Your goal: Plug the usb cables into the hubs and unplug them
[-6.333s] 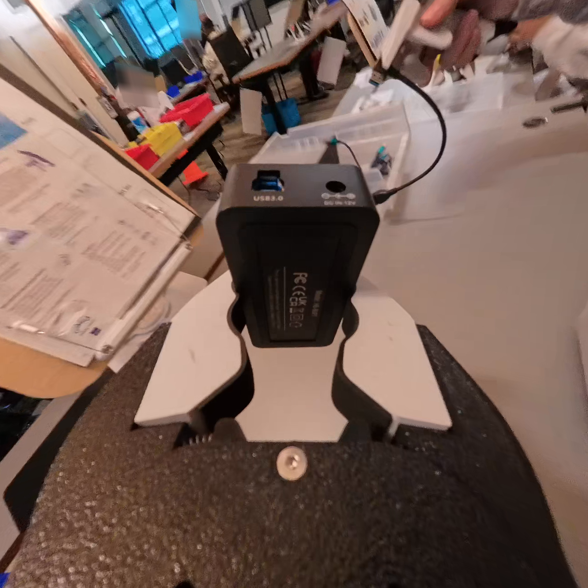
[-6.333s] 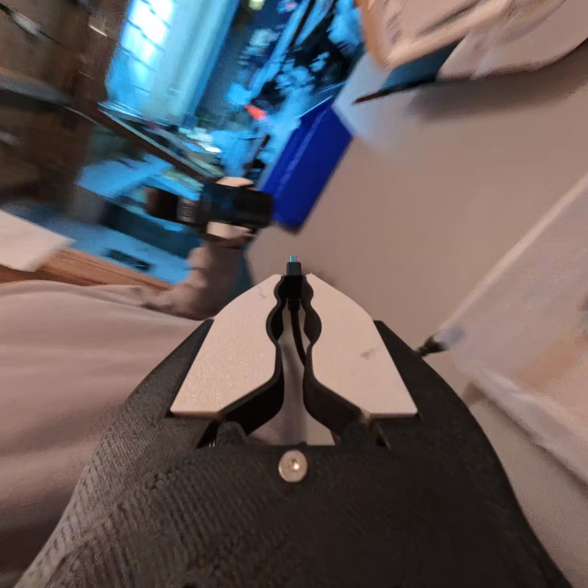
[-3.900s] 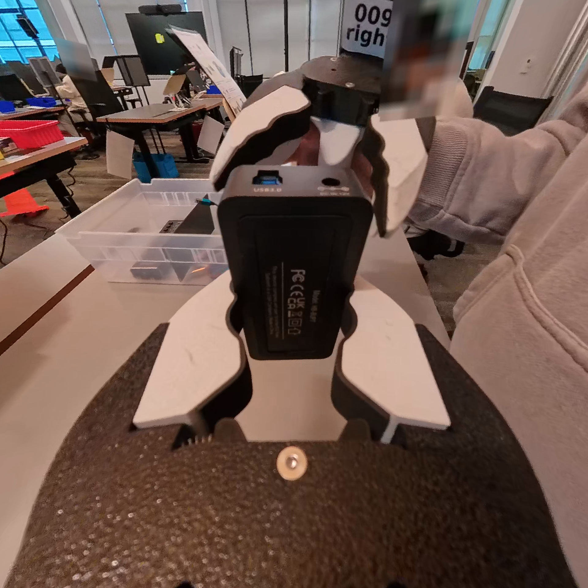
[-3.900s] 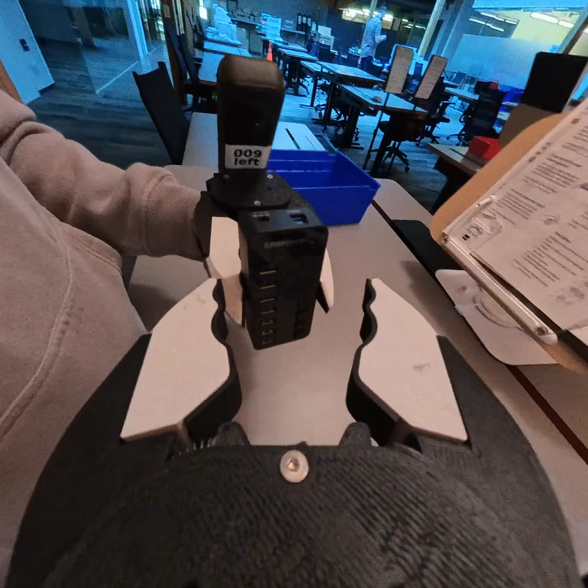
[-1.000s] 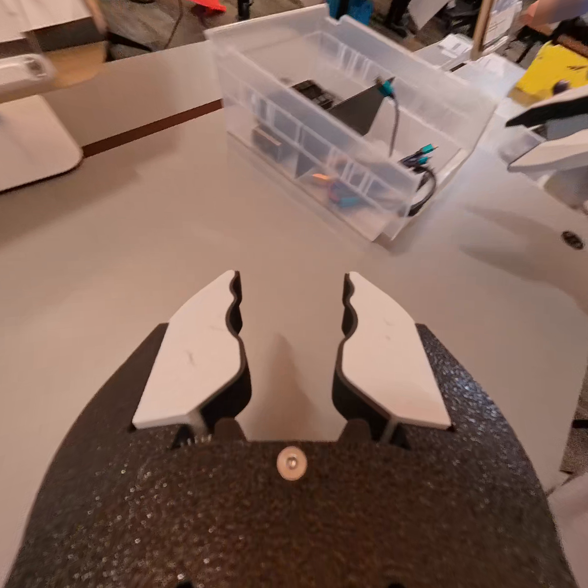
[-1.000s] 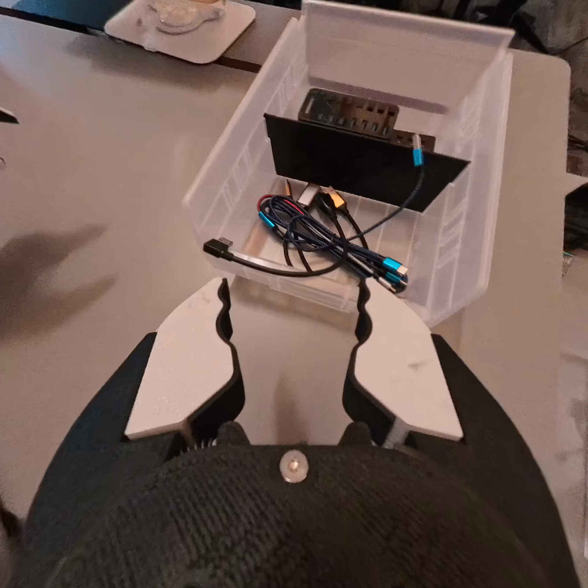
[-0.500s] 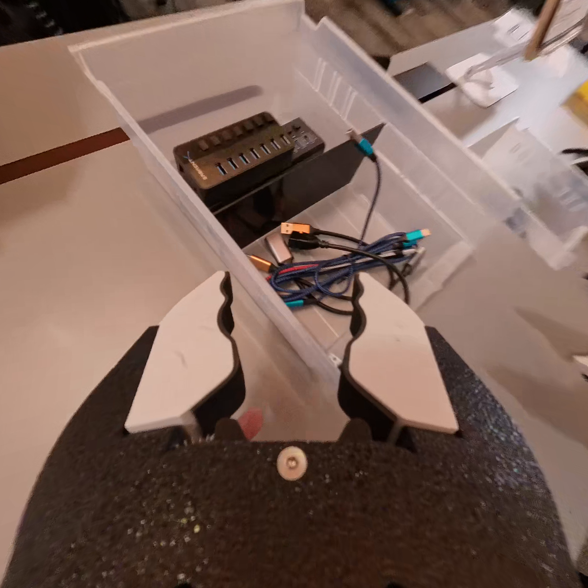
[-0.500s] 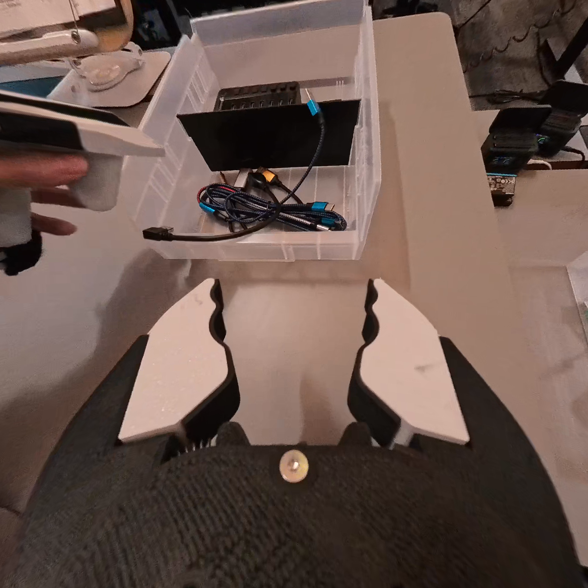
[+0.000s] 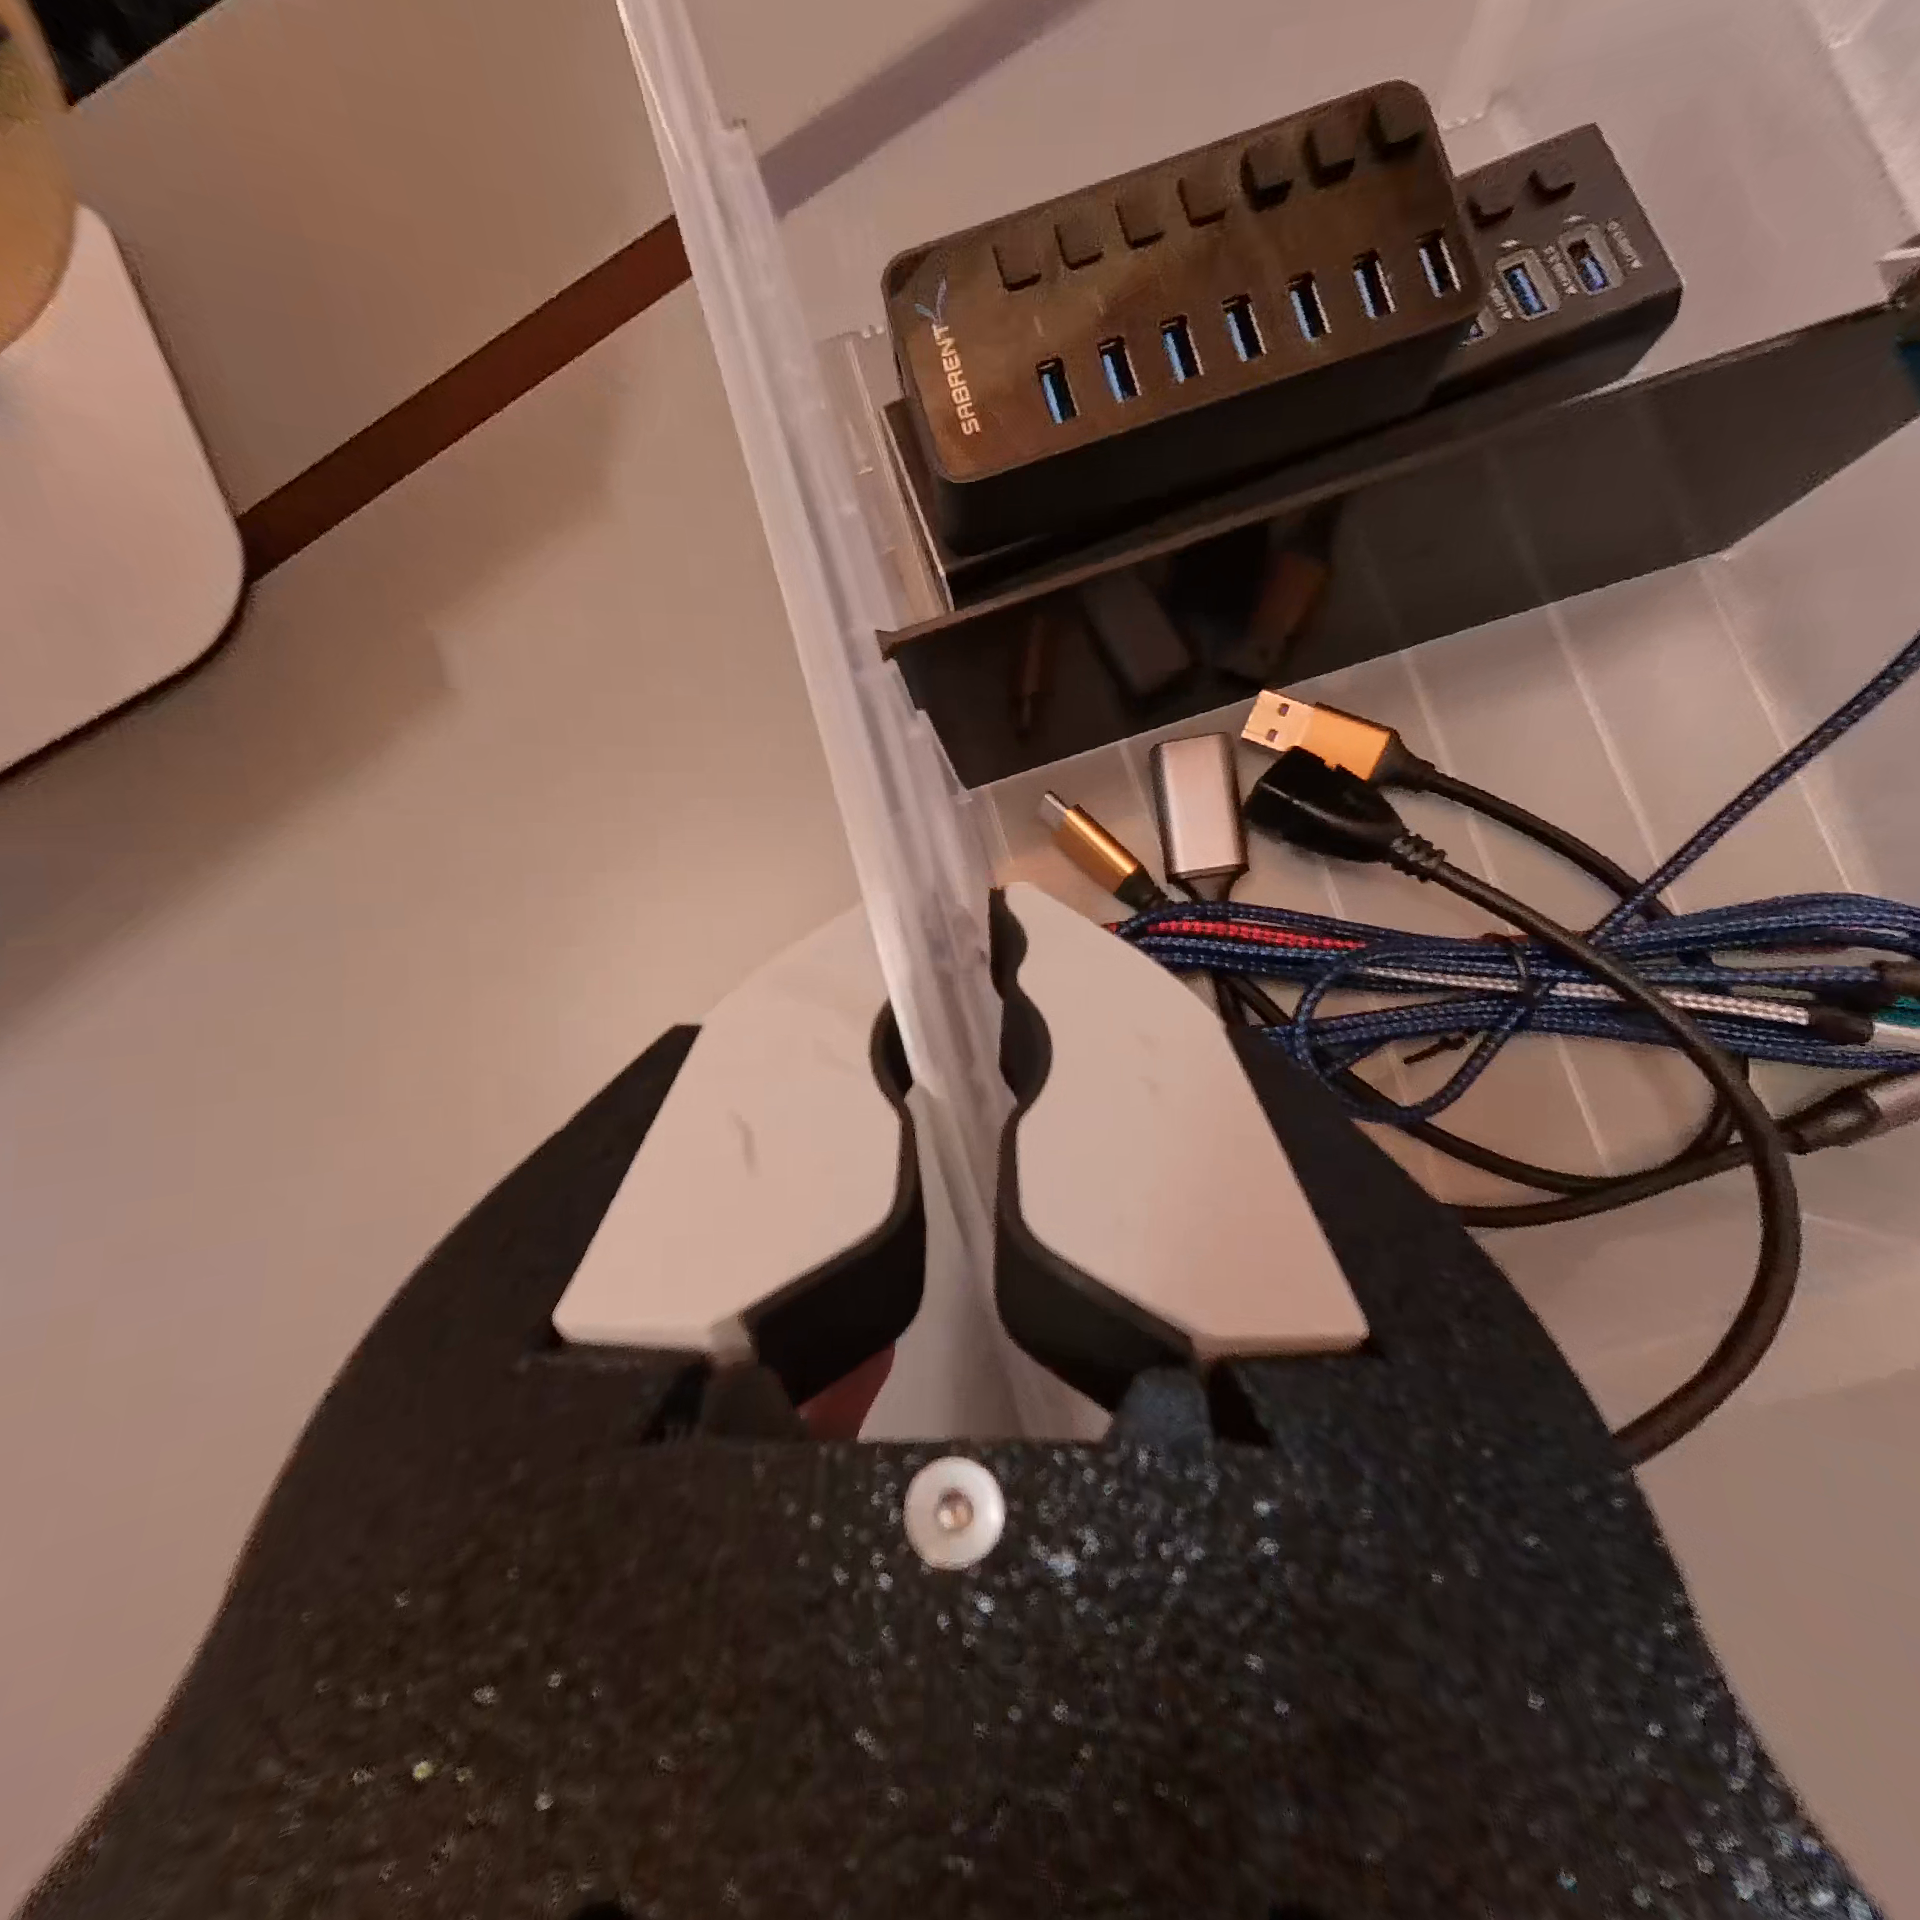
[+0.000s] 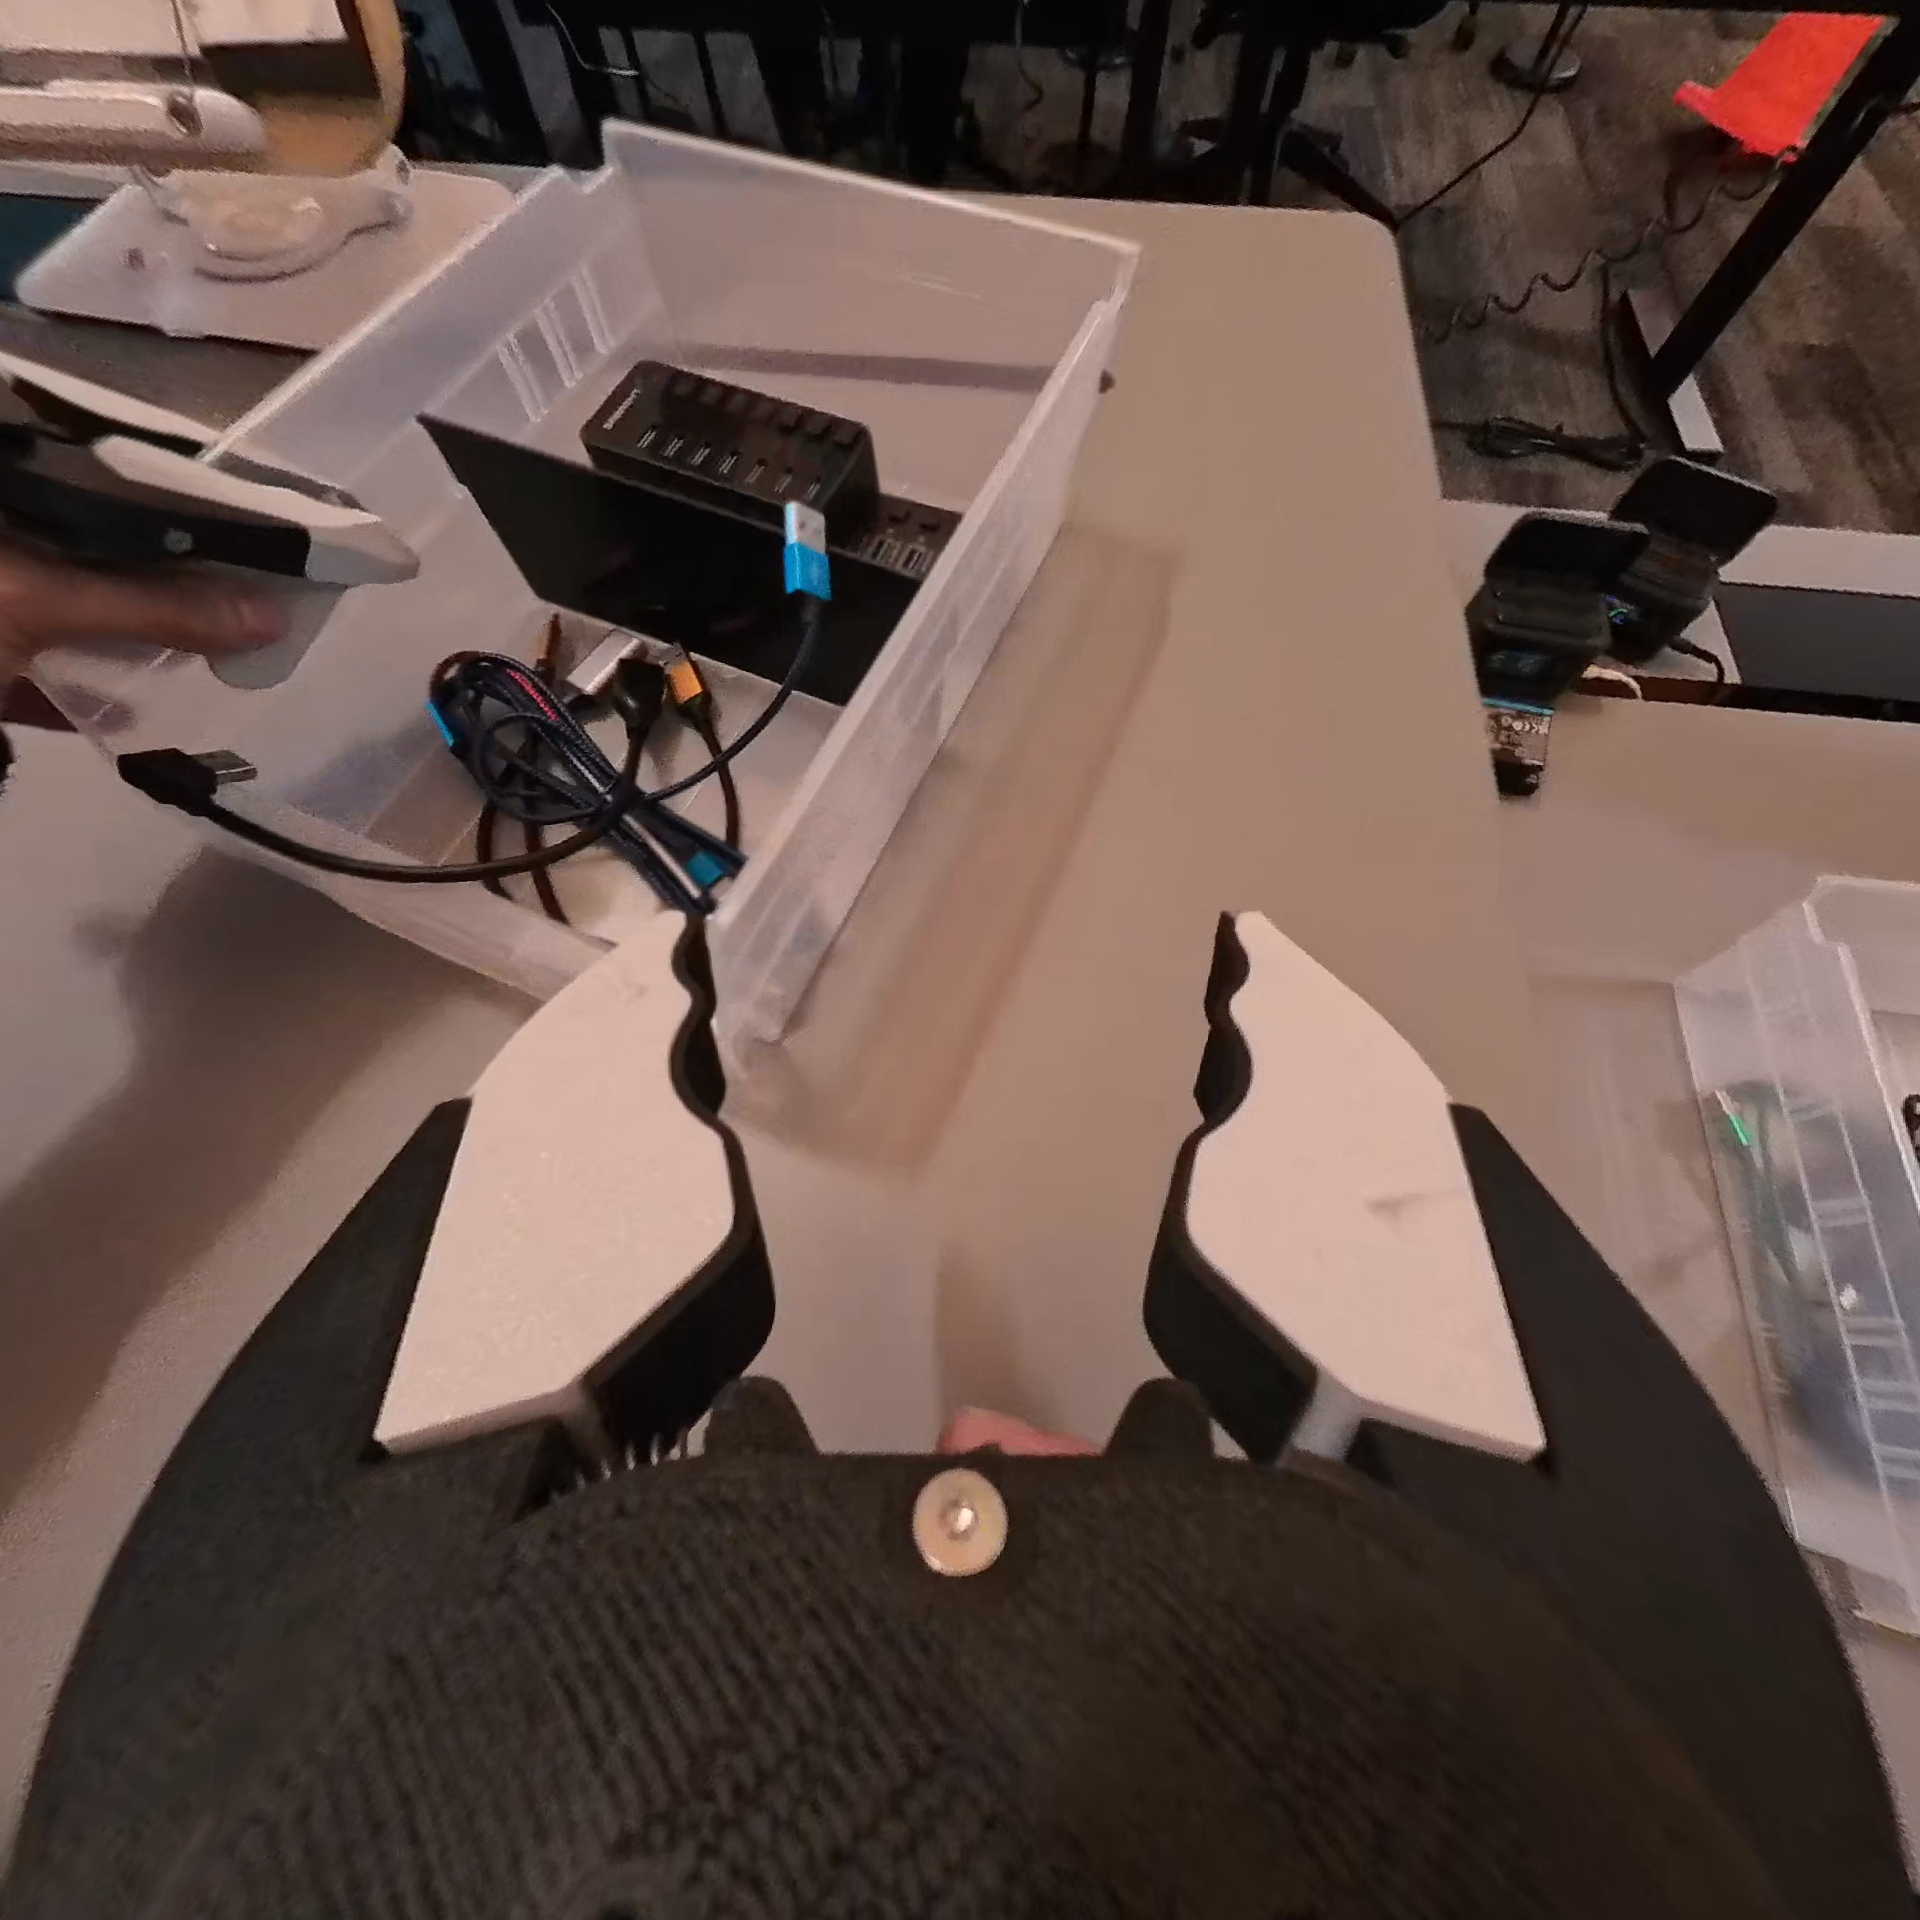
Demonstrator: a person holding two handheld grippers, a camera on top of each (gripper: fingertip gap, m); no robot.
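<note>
A clear plastic bin (image 9: 790, 436) holds two black USB hubs, one (image 9: 1174, 301) lying on the other (image 9: 1558, 270), behind a black divider (image 9: 1455, 540). A tangle of USB cables (image 9: 1558, 977) lies in front of the divider. My left gripper (image 9: 935, 914) is shut on the bin's left wall. In the right wrist view it shows at the left (image 10: 353, 561). My right gripper (image 10: 956, 935) is open and empty, with the bin's near right corner (image 10: 748, 1029) just inside its left finger. A blue plug (image 10: 805, 551) leans on the divider. A black plug (image 10: 187, 774) hangs over the bin's front wall.
A second clear bin (image 10: 1808, 1195) stands at the right edge. Black cases (image 10: 1558, 613) sit at the back right. A white stand base (image 10: 208, 239) is behind the bin and shows in the left wrist view (image 9: 94, 499). The table's far edge (image 10: 1299, 218) is behind the bin.
My left gripper came down over the bin's left wall and shut on it. My right gripper moved closer to the bin's near right corner and stayed open.
</note>
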